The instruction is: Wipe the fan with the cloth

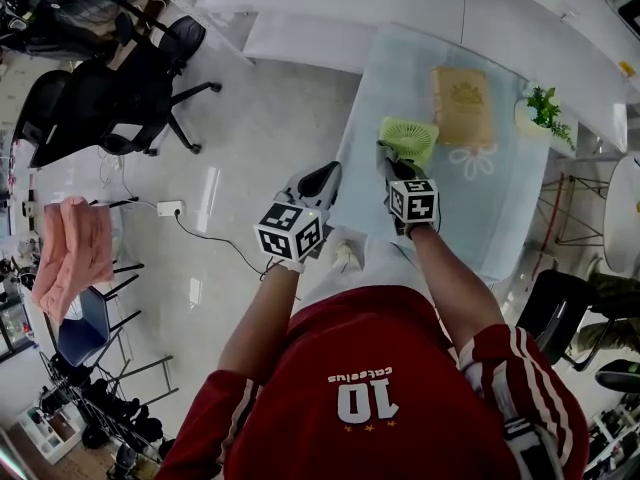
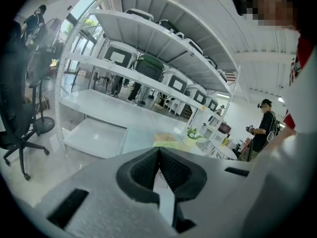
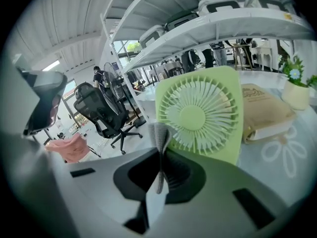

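Showing a white "10" with a smaller word beside it too small to read, the red shirt (image 1: 370, 388) fills the near edge of the head view. Just ahead, the left gripper (image 1: 322, 178) hangs over the floor beside the desk (image 1: 380, 78), its jaws pressed together with nothing between them. The right gripper (image 1: 388, 156) is over the desk, closed on a thin grey strip of cloth (image 3: 159, 133). Just beyond it stands the pale green fan (image 1: 408, 136), its grille facing the gripper. Behind the fan lies a tan packet (image 1: 463, 106) whose print cannot be read, and a small potted plant (image 1: 543, 113) stands to its right. Off to the left on the floor are black office chairs (image 1: 130, 98) and a pink towel (image 1: 70, 253).
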Motion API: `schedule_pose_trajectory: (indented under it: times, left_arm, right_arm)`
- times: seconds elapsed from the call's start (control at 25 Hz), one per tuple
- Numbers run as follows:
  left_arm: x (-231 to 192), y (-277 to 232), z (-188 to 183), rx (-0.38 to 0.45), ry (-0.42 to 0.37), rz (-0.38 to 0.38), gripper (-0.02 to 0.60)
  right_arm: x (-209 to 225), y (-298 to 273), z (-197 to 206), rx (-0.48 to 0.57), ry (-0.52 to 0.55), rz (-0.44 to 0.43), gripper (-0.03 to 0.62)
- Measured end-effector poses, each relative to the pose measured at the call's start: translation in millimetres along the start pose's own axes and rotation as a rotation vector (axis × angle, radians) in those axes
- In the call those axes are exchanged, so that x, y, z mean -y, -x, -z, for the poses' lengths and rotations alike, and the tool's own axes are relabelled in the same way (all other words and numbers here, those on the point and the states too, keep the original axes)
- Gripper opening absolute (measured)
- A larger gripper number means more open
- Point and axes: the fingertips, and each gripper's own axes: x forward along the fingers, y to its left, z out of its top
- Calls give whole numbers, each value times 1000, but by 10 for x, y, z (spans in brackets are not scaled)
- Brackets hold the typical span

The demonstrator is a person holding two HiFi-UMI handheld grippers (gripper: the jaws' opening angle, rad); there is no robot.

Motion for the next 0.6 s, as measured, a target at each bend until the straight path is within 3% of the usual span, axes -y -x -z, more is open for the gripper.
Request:
schedule_pose_trajectory:
  times: [0.6]
  left_arm:
    - [134,-184,-39,-14,-18,44,0]
  right_arm:
    - [253,147,35,13,-34,59,14]
